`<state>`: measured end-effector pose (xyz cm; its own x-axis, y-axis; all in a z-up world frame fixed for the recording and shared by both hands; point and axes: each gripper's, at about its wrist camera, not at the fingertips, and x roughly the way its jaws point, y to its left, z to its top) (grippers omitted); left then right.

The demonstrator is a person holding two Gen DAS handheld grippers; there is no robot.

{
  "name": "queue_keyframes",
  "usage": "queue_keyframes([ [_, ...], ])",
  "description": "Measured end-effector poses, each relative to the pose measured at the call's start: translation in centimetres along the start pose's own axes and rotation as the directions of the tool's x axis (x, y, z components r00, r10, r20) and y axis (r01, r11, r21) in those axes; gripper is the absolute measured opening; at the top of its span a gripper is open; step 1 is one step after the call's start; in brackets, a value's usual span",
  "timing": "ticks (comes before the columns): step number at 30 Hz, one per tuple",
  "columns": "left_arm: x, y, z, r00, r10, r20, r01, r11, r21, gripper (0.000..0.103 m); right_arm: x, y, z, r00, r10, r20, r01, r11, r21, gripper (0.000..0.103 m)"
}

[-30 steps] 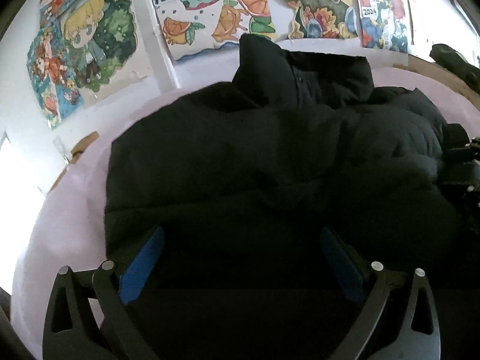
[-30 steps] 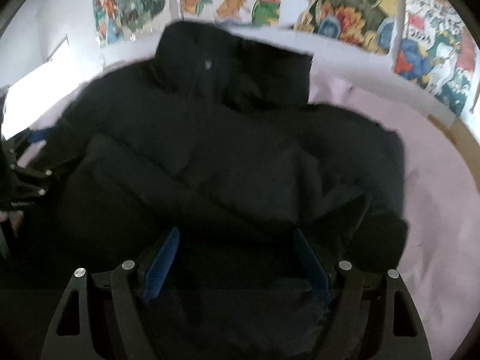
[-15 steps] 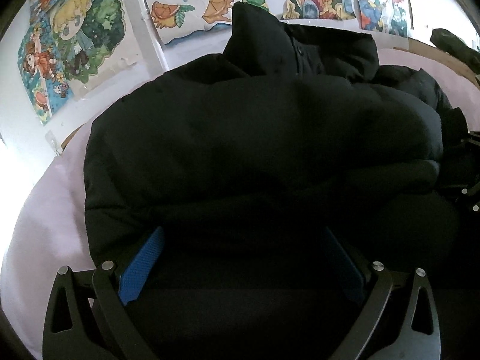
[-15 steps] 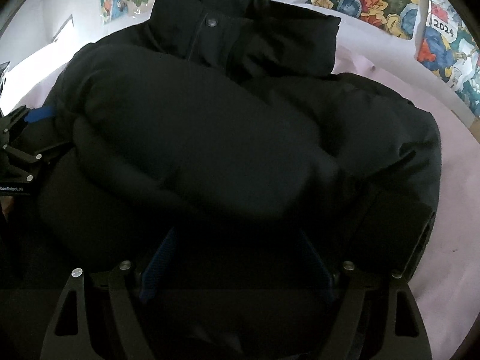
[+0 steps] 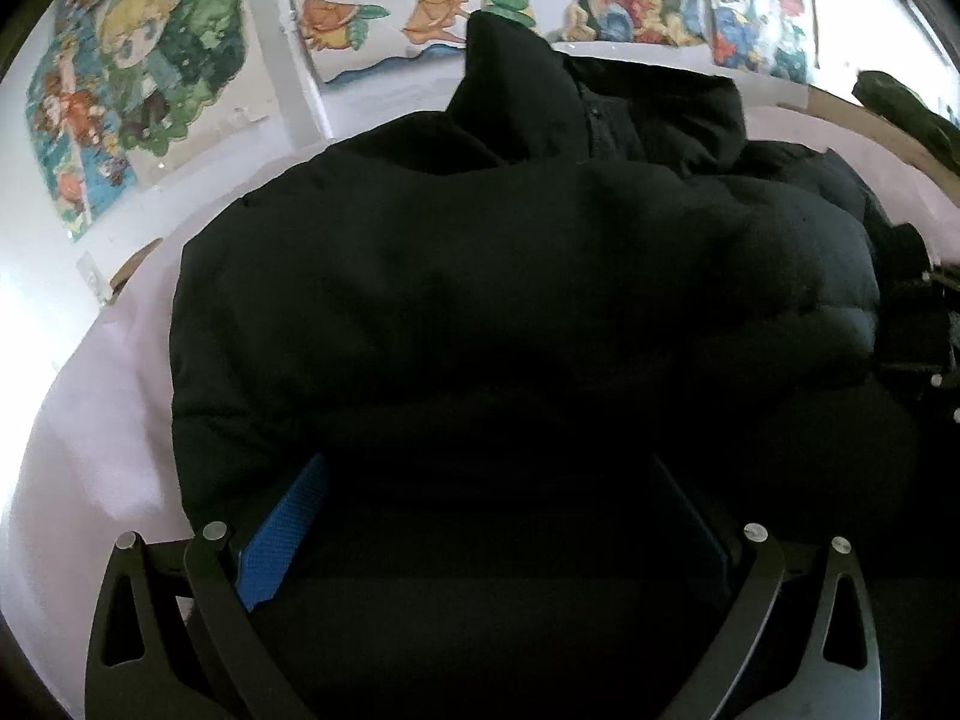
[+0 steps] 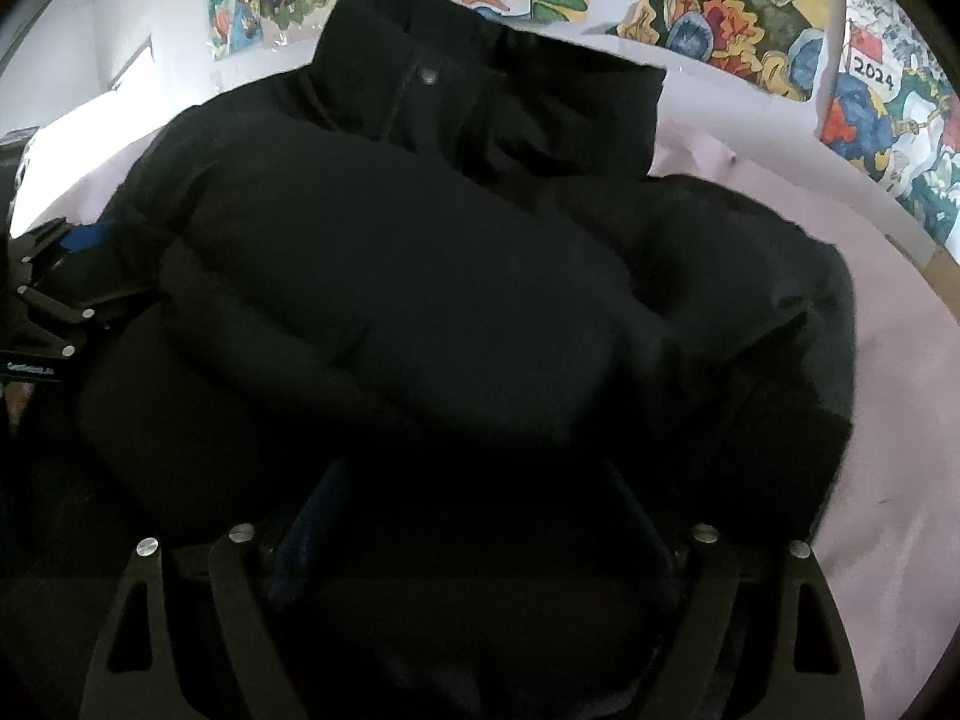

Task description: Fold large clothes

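- So the black puffer jacket [image 5: 516, 276] is lying on the pink-covered bed [image 5: 90, 456], collar [image 6: 480, 90] pointing at the far edge where the cartoon posters [image 5: 138, 90] are hanging on the wall.
- Both grippers are sitting at the near hem end, looking straight along the jacket toward that collar. So the jacket's long axis is running dead ahead of both tools, hem near, collar far.
- The left gripper [image 5: 480, 516] is standing wide, blue pads [image 5: 282, 540] well apart with dark fabric filling the gap. Honestly can't tell if it's pinching anything or just hovering over the hem.
- Same deal with the right gripper [image 6: 468, 528]: fingers spread wide, jacket bulk sitting between them, pads mostly in shadow. I can't make out an actual pinch.
- A fat roll of fabric, looks like a sleeve or a folded-over layer, is lying crosswise over the body in the right wrist view, slanting from the left side down toward the right.
- The two tools are working side by side across the hem: the left one is showing at the left rim of the right wrist view, and the right one is peeking in at the right rim of the left wrist view. Neither one is nearer the collar as far as I can tell.
- My guess: the next move is carrying the hem forward along that axis toward the collar, both sides moving together so the fold isn't going crooked.
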<state>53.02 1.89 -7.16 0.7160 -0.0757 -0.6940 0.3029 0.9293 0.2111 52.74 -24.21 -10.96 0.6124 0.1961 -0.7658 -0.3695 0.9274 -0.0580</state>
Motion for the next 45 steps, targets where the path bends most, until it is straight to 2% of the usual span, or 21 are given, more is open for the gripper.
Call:
queue_keyframes([
  [3,-1.2,0.7,0.5,1.000,-0.022,-0.007,0.023,0.999,0.031,0.102,-1.7,-0.3,0.8,1.000,-0.011,0.000,0.011,0.999,-0.042,0.085],
  [7,-3.9,2.4,1.8,0.998,0.007,0.066,-0.007,1.000,0.006,0.102,-4.8,-2.4,2.0,0.997,0.002,0.076,0.001,0.999,-0.038,0.085],
  [10,-5.0,4.0,3.9,0.992,-0.001,0.127,0.008,0.998,-0.056,0.102,-7.2,-4.6,4.3,0.983,-0.028,0.181,0.025,0.999,0.021,0.085],
  [14,-4.0,5.1,9.1,0.981,-0.035,0.193,0.069,0.983,-0.169,0.102,-7.0,-8.6,8.9,0.974,-0.051,0.222,0.015,0.987,0.159,0.085],
  [16,-2.9,5.4,10.9,0.981,-0.036,0.191,0.079,0.971,-0.224,0.102,-6.8,-10.0,10.0,0.969,-0.046,0.244,-0.018,0.967,0.254,0.085],
  [20,1.3,5.7,13.7,0.986,-0.093,0.139,0.133,0.938,-0.321,0.102,-4.5,-13.2,11.0,0.953,0.021,0.302,-0.167,0.868,0.467,0.085],
  [23,2.6,6.8,15.2,0.978,-0.102,0.184,0.166,0.911,-0.379,0.102,-1.8,-15.2,11.4,0.930,0.078,0.358,-0.280,0.781,0.558,0.085],
  [25,2.7,7.4,15.7,0.970,-0.084,0.229,0.175,0.892,-0.416,0.102,-0.4,-15.7,11.6,0.911,0.103,0.400,-0.339,0.740,0.581,0.085],
  [26,2.7,7.7,16.3,0.965,-0.077,0.250,0.184,0.879,-0.439,0.102,0.2,-15.6,11.7,0.903,0.106,0.417,-0.356,0.728,0.586,0.085],
  [28,3.3,7.7,17.1,0.962,-0.081,0.261,0.196,0.870,-0.452,0.102,1.1,-15.1,11.9,0.889,0.094,0.447,-0.370,0.723,0.583,0.085],
  [30,4.0,7.3,18.1,0.963,-0.097,0.253,0.205,0.872,-0.445,0.102,2.2,-14.2,12.4,0.886,0.084,0.456,-0.362,0.740,0.566,0.085],
  [32,4.6,6.5,18.8,0.962,-0.114,0.250,0.215,0.877,-0.430,0.102,2.9,-13.6,13.0,0.889,0.081,0.450,-0.347,0.760,0.549,0.076],
  [34,4.7,5.8,18.9,0.956,-0.116,0.270,0.225,0.879,-0.420,0.100,3.2,-13.0,13.3,0.892,0.080,0.446,-0.338,0.773,0.536,0.043],
  [35,4.5,5.7,18.9,0.949,-0.111,0.294,0.234,0.875,-0.424,0.098,3.2,-12.7,13.4,0.898,0.058,0.437,-0.312,0.785,0.535,0.037],
  [36,4.3,5.5,18.8,0.940,-0.122,0.319,0.256,0.869,-0.423,0.086,3.0,-12.5,13.3,0.901,0.041,0.431,-0.291,0.795,0.533,0.029],
  [37,3.8,5.5,18.8,0.925,-0.141,0.354,0.290,0.862,-0.415,0.064,3.0,-12.5,13.1,0.901,0.040,0.433,-0.290,0.797,0.530,0.024],
  [38,3.4,5.3,18.9,0.917,-0.144,0.372,0.299,0.866,-0.401,0.053,2.7,-12.5,12.8,0.898,0.037,0.439,-0.293,0.795,0.532,0.021],
  [39,3.1,5.1,19.1,0.920,-0.131,0.369,0.280,0.879,-0.386,0.031,2.5,-12.5,12.5,0.896,0.034,0.444,-0.294,0.794,0.532,0.017],
  [40,2.9,4.8,19.4,0.926,-0.115,0.360,0.256,0.891,-0.374,0.014,2.2,-12.3,12.3,0.893,0.032,0.450,-0.293,0.799,0.525,0.016],
  [41,2.7,4.7,19.6,0.932,-0.101,0.348,0.233,0.903,-0.362,0.011,1.8,-12.0,12.1,0.892,0.029,0.451,-0.283,0.814,0.508,0.015],
  [45,1.4,4.8,19.0,0.928,-0.119,0.353,0.248,0.904,-0.349,0.004,-0.3,-10.2,12.2,0.891,0.030,0.453,-0.252,0.863,0.438,0.014],
])
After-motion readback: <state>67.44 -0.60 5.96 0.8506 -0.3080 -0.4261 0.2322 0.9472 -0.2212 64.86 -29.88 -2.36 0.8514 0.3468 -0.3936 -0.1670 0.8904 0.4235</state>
